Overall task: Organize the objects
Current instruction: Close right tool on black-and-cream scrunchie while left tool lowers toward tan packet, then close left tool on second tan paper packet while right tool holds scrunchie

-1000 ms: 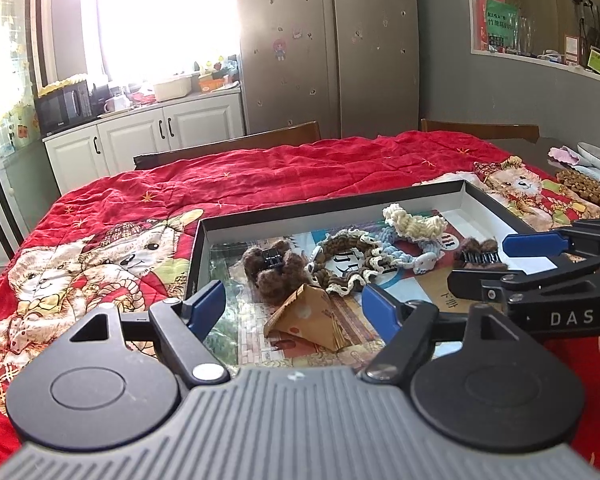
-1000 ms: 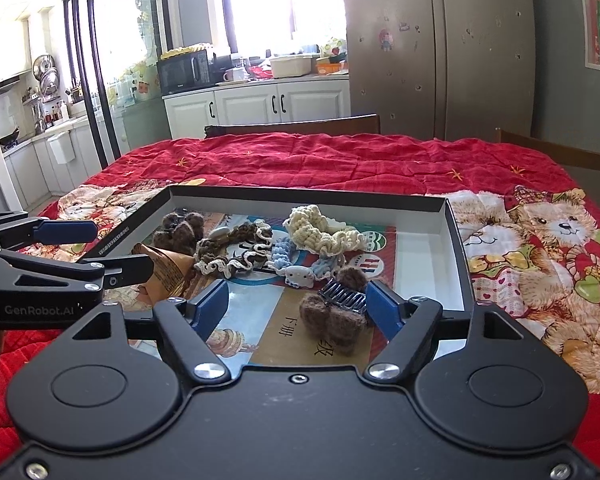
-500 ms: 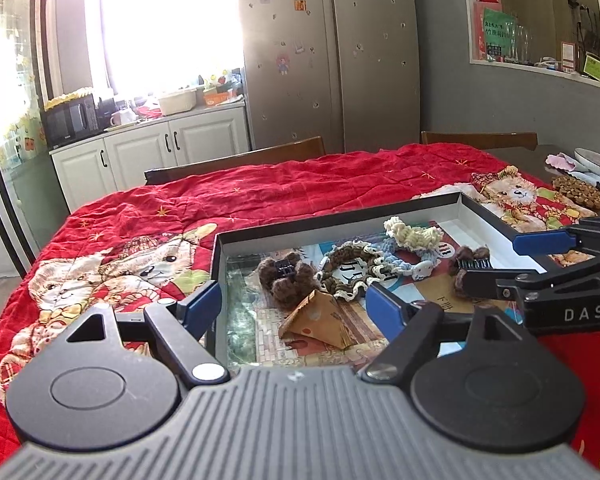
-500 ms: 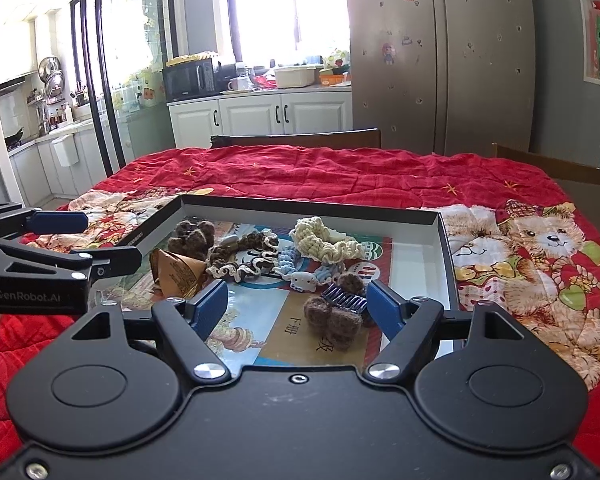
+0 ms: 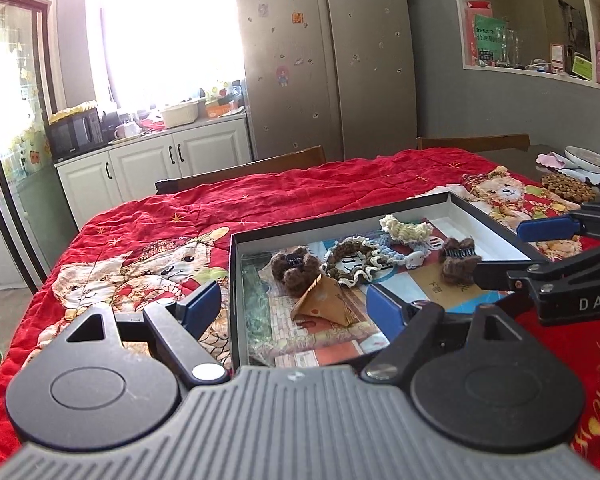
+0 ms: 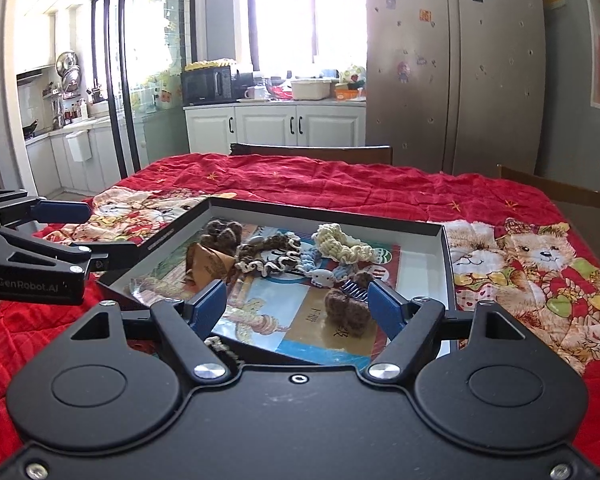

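both my jaws gape, empty — the brown fuzzy clip [image 6: 350,305] lies just ahead of my right gripper [image 6: 296,304], nearer than my left gripper [image 5: 292,306].

Table under a red bear-print quilt [image 5: 260,208] — on it, a shallow black-rimmed tray [image 5: 233,280].

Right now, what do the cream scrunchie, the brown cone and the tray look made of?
Cream scrunchie: crocheted yarn, matte, with looped ruffles showing. Brown cone: probably kraft paper, matte, with creased flat faces and faint print. Tray: likely rigid cardboard, black outside and white inside, with thin straight walls and sharp corners.
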A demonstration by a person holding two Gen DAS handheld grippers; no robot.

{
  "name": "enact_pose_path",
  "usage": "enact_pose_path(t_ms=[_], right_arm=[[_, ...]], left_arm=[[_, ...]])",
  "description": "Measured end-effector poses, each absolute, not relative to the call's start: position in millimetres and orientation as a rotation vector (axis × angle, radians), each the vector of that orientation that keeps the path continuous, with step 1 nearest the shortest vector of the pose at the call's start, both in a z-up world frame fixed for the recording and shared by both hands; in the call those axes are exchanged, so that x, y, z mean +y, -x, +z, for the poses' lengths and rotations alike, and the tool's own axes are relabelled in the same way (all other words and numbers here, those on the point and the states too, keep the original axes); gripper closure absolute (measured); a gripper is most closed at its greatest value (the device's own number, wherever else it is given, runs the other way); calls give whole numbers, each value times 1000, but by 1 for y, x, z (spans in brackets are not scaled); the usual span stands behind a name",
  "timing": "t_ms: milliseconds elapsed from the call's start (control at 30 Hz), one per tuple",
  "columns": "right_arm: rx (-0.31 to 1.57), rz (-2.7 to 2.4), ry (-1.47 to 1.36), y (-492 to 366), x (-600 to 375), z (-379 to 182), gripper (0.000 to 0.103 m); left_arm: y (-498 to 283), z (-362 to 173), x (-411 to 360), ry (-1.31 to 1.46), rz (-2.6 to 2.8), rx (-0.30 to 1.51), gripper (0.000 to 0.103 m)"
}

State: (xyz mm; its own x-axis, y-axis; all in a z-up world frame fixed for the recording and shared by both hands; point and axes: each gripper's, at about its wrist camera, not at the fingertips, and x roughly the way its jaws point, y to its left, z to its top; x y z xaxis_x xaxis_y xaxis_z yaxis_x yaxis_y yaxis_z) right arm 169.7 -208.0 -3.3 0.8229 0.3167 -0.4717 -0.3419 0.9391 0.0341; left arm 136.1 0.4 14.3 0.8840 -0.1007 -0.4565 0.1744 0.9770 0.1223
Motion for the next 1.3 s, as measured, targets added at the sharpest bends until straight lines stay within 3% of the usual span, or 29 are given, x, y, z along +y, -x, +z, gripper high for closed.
enact_pose_path(t_ms=[1300], right_arm=[[578,442,27,-129,-185,-41,32]], left_arm=[[-100,-37,27,-133,-177,537,10]])
